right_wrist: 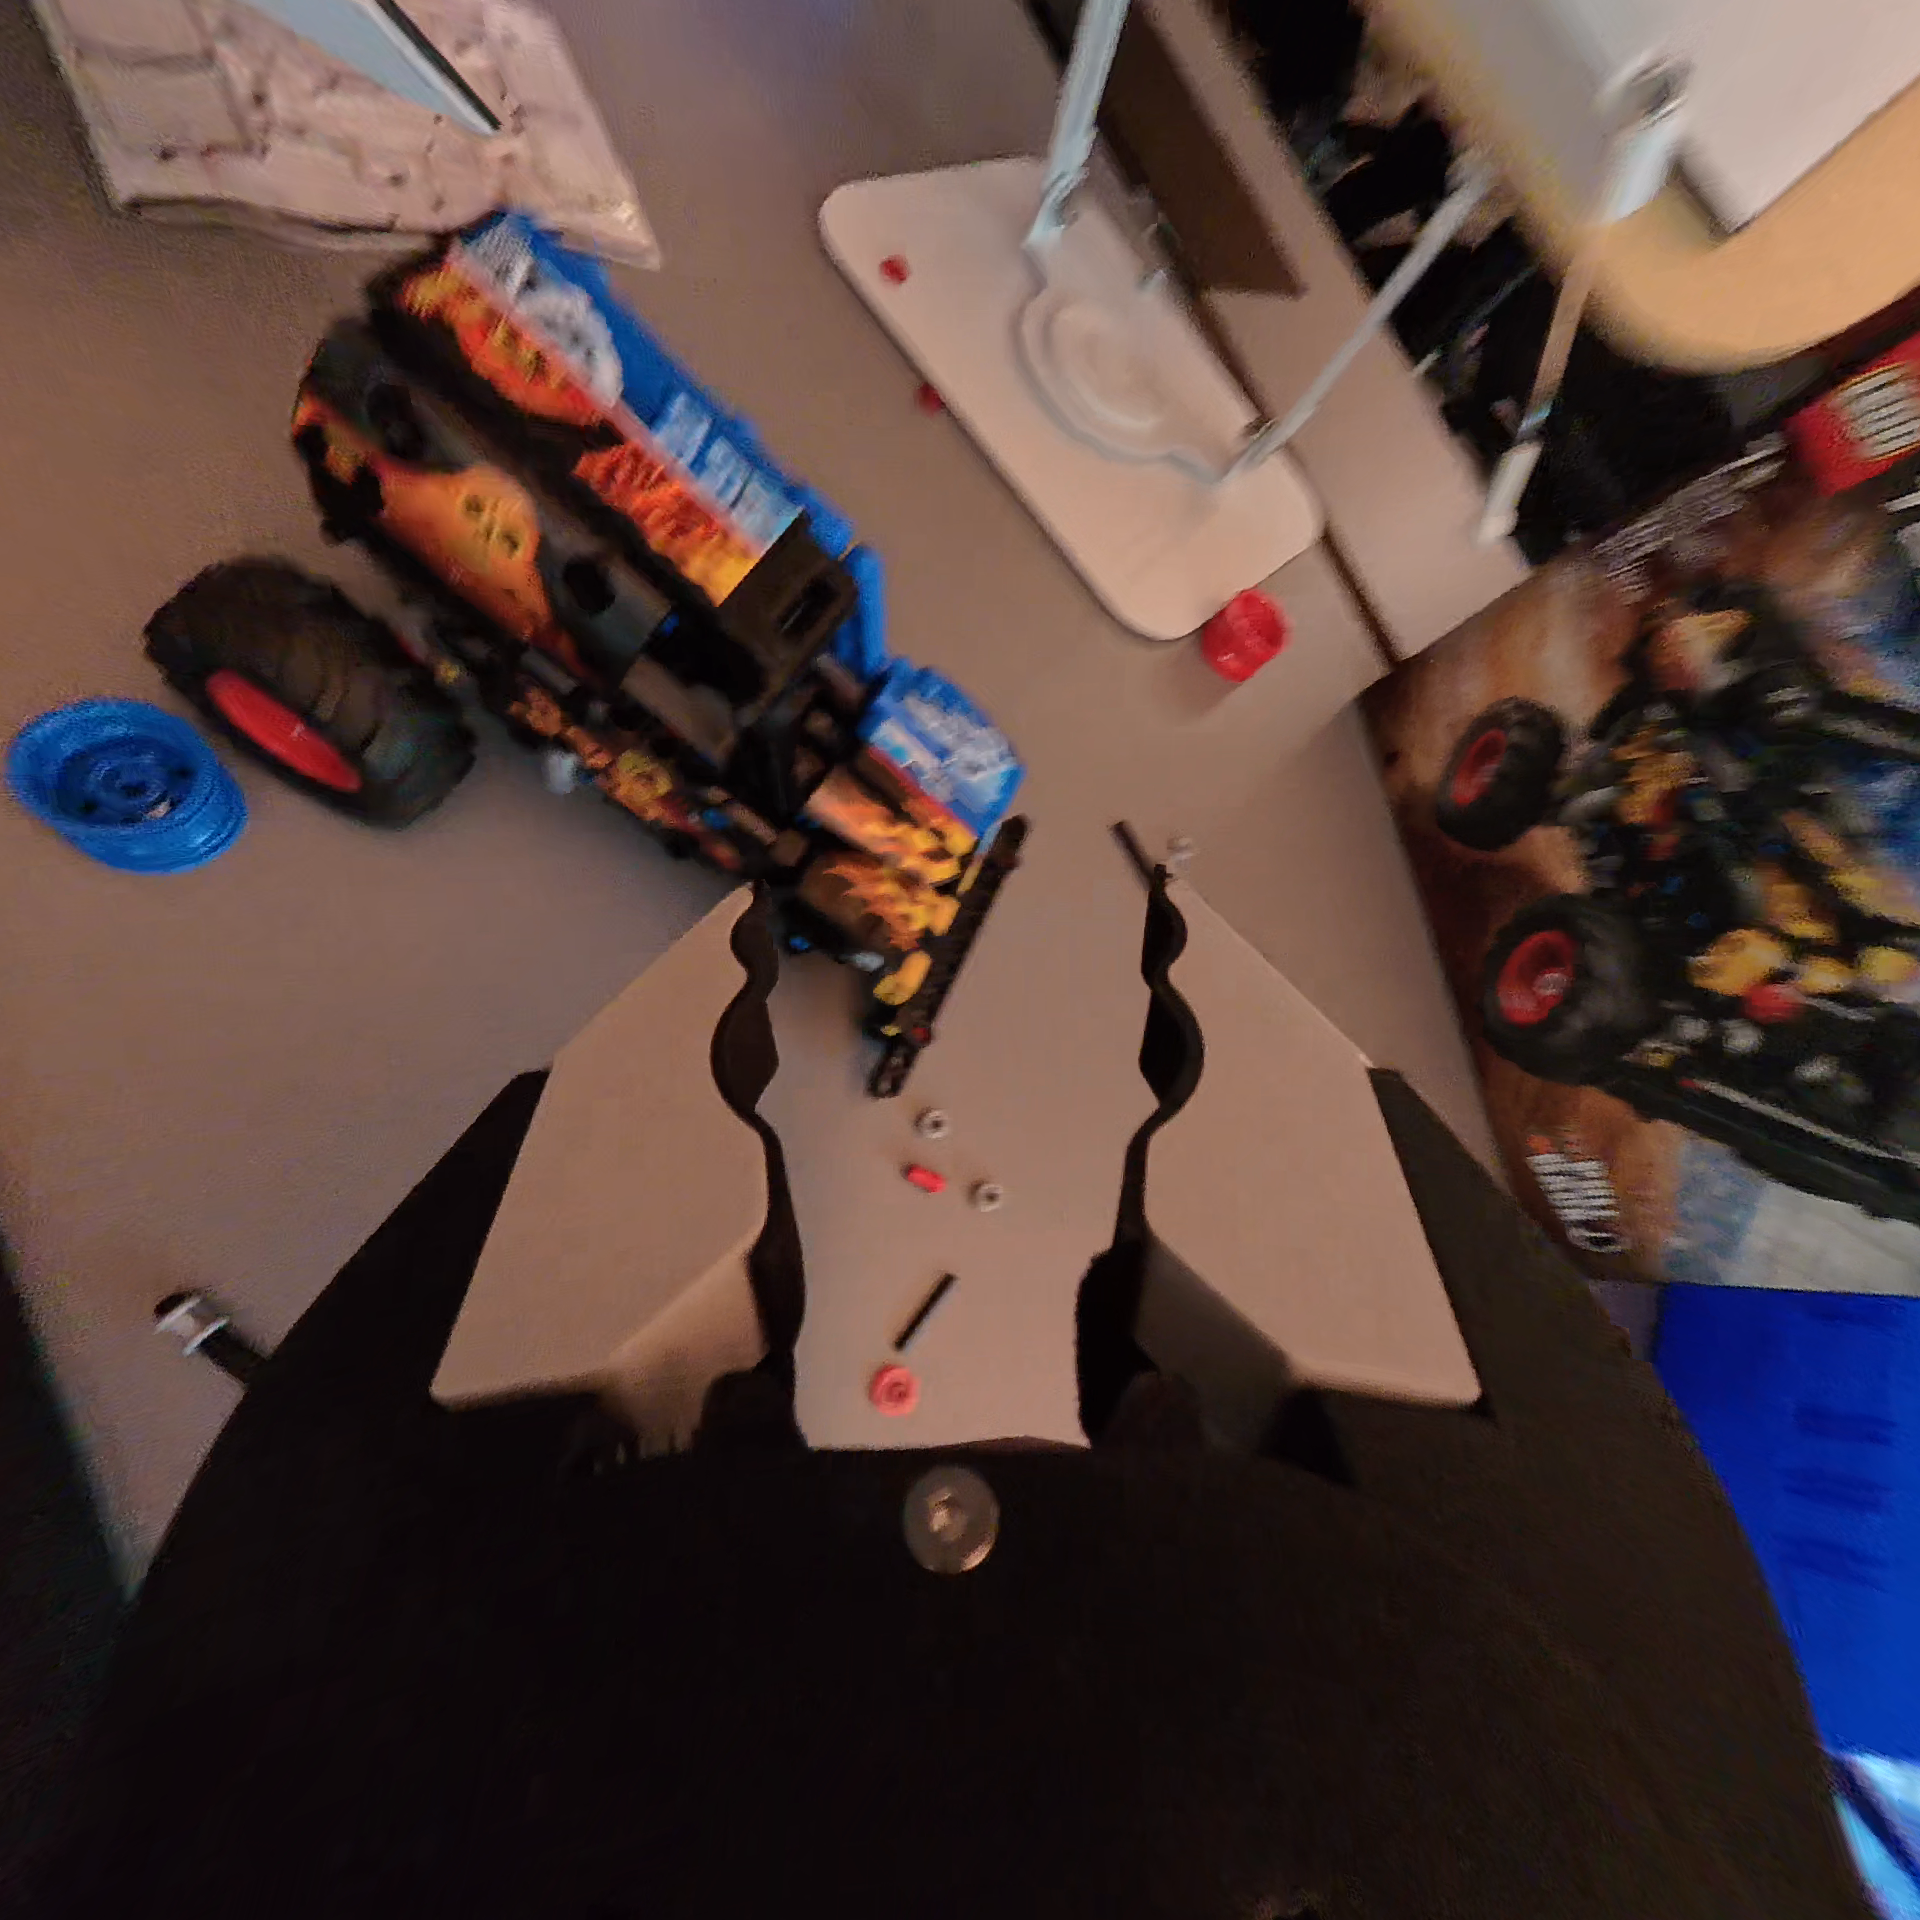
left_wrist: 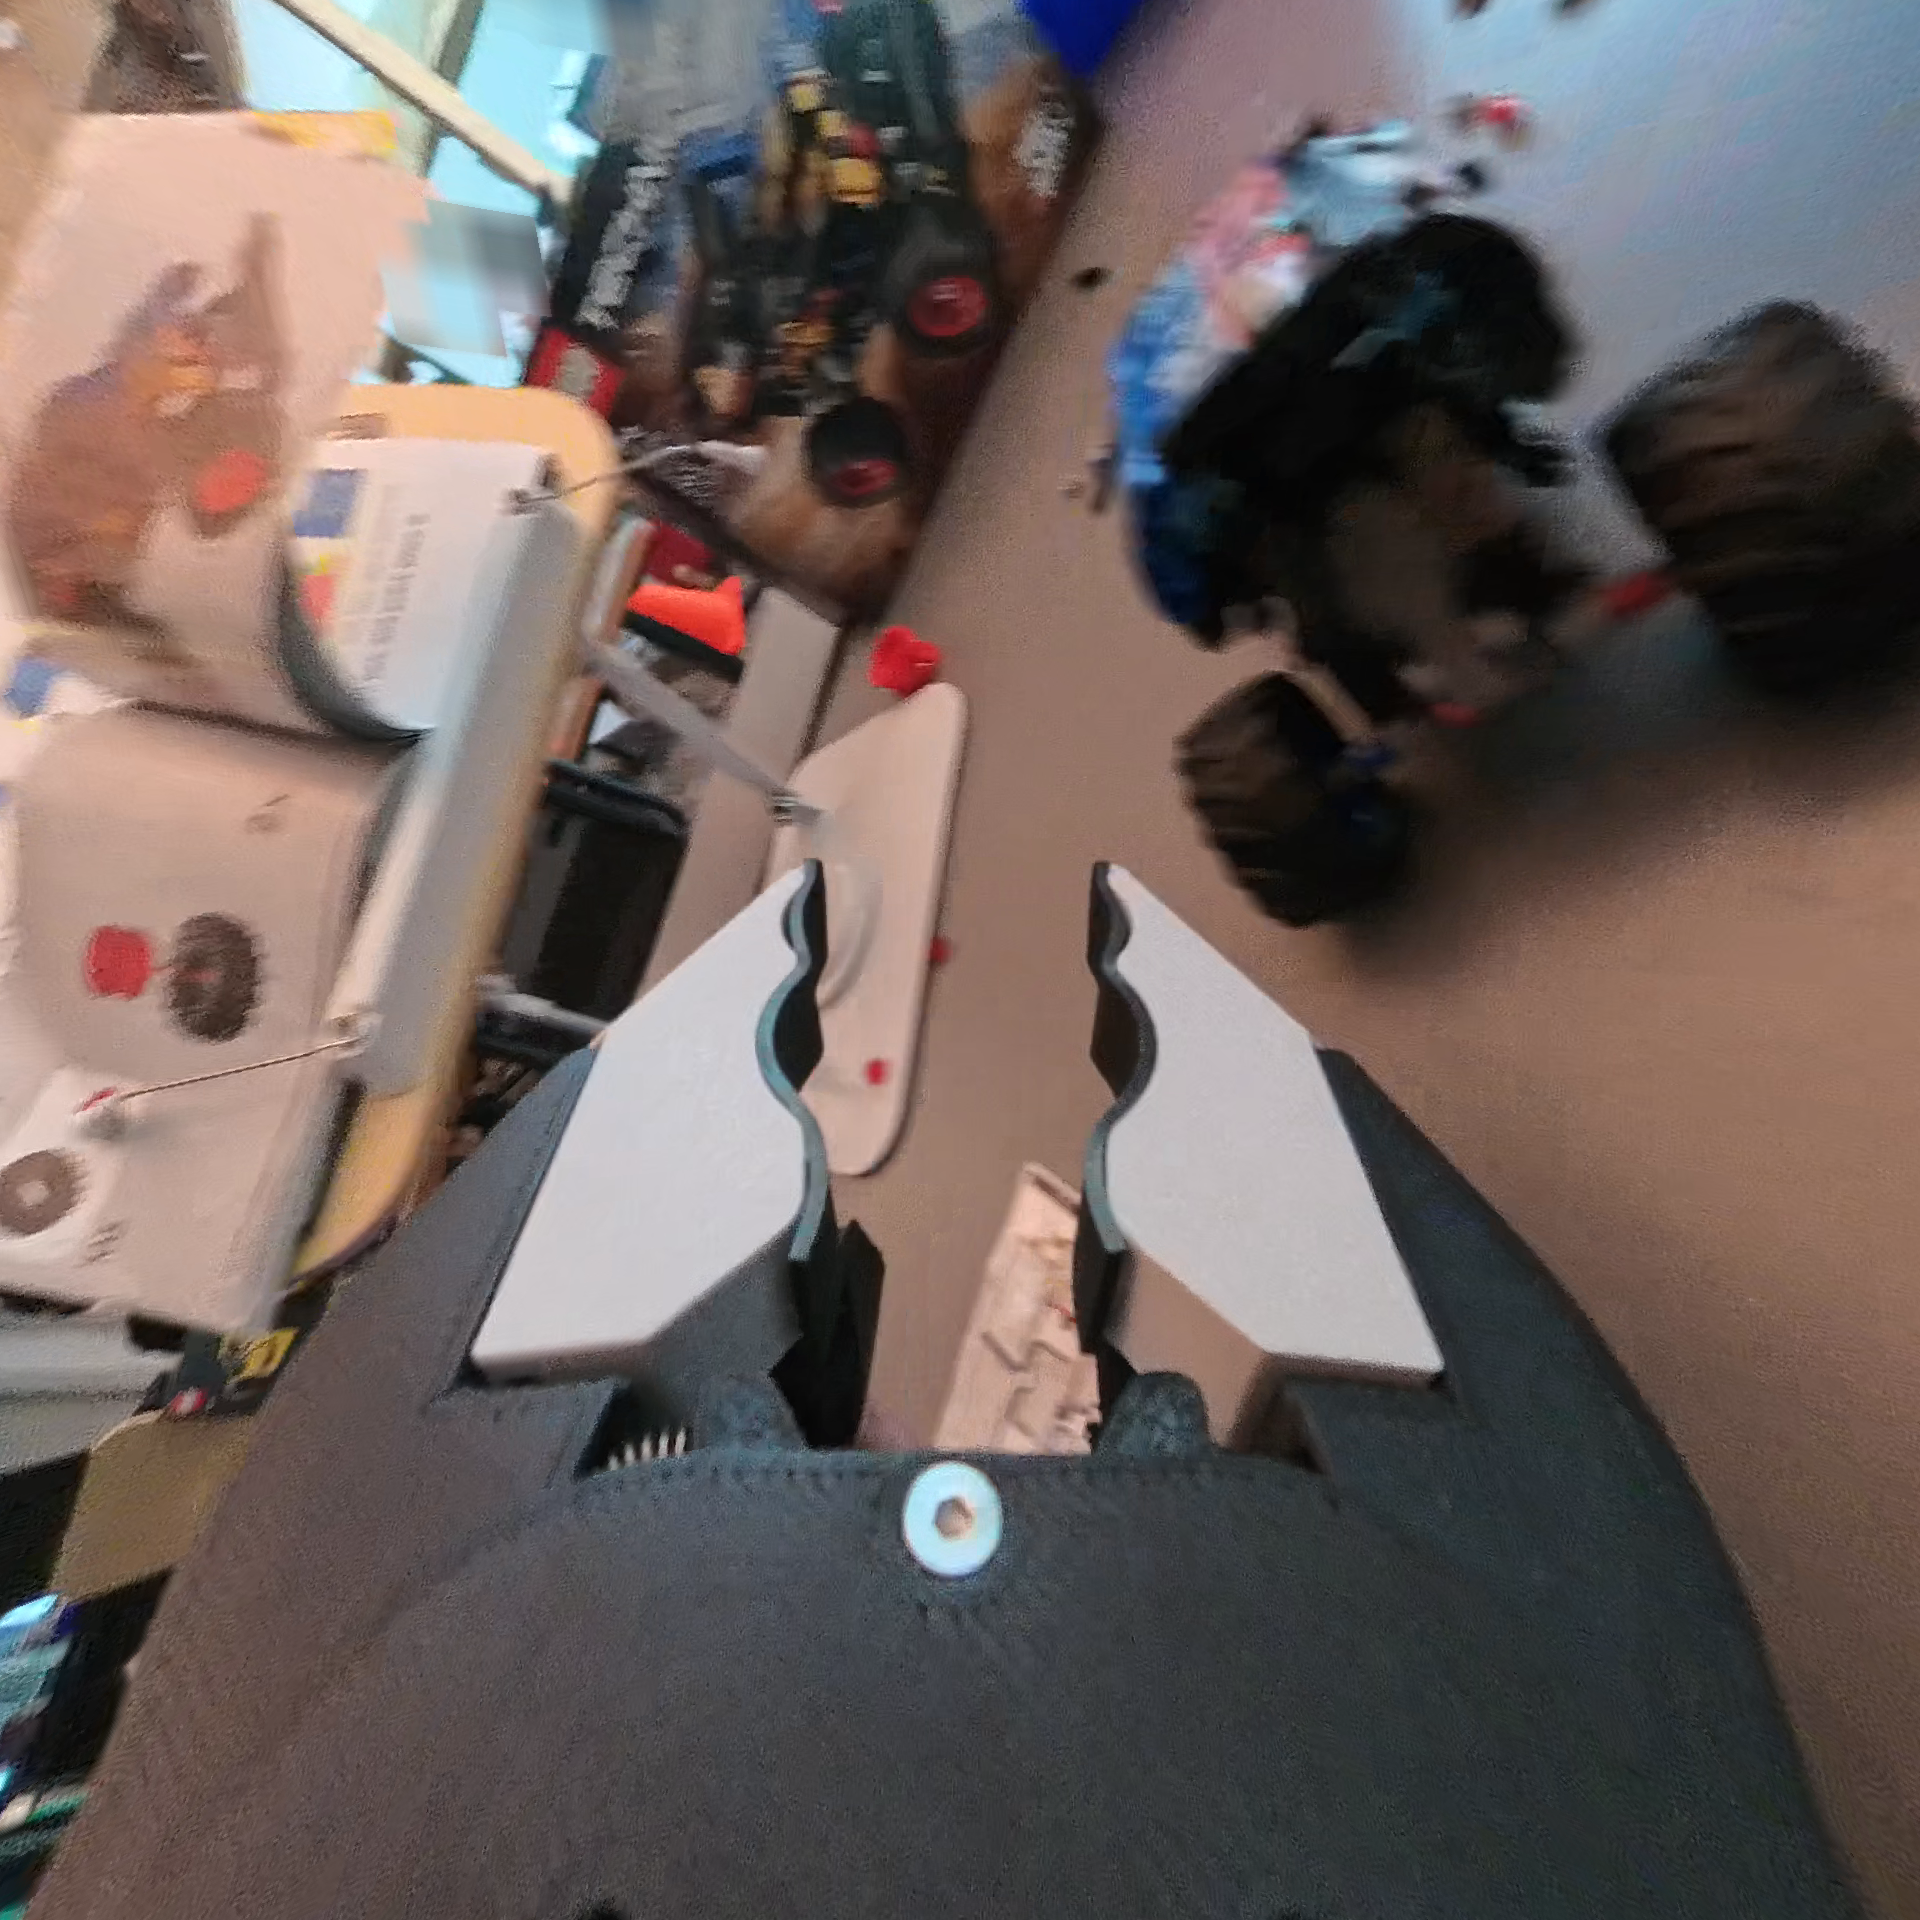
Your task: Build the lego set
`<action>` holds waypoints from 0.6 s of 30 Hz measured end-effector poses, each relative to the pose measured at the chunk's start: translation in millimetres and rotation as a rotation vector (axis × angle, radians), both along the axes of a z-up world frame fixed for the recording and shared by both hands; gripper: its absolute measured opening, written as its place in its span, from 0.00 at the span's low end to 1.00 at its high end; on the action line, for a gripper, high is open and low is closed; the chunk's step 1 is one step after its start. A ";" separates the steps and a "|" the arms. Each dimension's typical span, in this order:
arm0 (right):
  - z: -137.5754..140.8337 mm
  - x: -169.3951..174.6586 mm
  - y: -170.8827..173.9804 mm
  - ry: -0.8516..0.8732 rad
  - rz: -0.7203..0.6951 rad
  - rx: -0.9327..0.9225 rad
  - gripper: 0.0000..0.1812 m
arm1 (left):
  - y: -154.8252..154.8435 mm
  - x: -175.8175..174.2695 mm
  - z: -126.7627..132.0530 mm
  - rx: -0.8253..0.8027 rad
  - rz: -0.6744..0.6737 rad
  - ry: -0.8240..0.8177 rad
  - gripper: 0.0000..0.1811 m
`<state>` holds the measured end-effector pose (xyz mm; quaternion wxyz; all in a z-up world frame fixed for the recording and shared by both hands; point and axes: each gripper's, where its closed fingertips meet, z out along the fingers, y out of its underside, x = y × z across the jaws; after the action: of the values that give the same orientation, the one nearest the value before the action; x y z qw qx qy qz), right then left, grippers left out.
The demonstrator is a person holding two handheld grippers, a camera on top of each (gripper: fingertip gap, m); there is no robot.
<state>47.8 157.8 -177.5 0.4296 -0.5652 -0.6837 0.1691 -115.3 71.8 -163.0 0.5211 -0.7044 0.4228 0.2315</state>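
right wrist view looks down on a grey worktop [right_wrist: 260,1039] where the half-built lego monster truck with flame-printed orange, black and blue panels [right_wrist: 623,582] lies on its side near the middle. one black knobbly tyre with a red hub [right_wrist: 307,691] sits just beside its lower end, and a loose blue plastic wheel rim [right_wrist: 125,784] lies next to that tyre, toward the worktop's left edge. a black studded beam [right_wrist: 951,951] leans off the truck's near end. small loose pieces, a red bush [right_wrist: 923,1177], a black pin [right_wrist: 925,1311] and a round red piece [right_wrist: 894,1387], lie scattered between the open, empty right tongs [right_wrist: 956,914]. a red wheel hub [right_wrist: 1244,634] rests by the corner of a white stand base [right_wrist: 935,312], and the printed set box [right_wrist: 1714,914] lies at the right edge.

left wrist view is blurred, but the left tongs [left_wrist: 956,894] are spread apart with nothing between them; the truck [left_wrist: 1351,499] shows with big black tyres [left_wrist: 1766,499] on it, and open instruction pages [left_wrist: 187,935] stand on a holder at the left.

by my reckoning the body is mostly done; wheels still need fitting, and the loose rim, hub and pins remain to be placed.
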 end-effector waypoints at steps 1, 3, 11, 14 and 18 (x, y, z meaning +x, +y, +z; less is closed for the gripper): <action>14.6 -1.3 4.8 0.030 -0.013 0.020 0.38 | 8.4 -8.2 12.9 0.026 0.027 -0.004 0.27; 47.0 -9.5 11.7 0.111 -0.028 0.044 0.39 | 28.1 -22.0 39.6 0.088 0.059 -0.041 0.26; 137.5 -71.9 51.3 0.354 -0.095 0.044 0.40 | 127.4 -64.8 117.0 0.247 0.168 -0.187 0.29; 155.1 -98.3 72.2 0.410 -0.125 0.021 0.41 | 160.5 -65.7 107.3 0.193 0.192 -0.178 0.29; 171.9 -135.8 86.0 0.409 -0.091 0.095 0.38 | 181.3 -47.2 93.5 0.180 0.167 -0.121 0.29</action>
<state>-88.1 243.7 -5.6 0.5927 -0.5284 -0.5633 0.2285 -162.6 253.2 -69.5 0.5858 -0.7002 0.3079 0.2681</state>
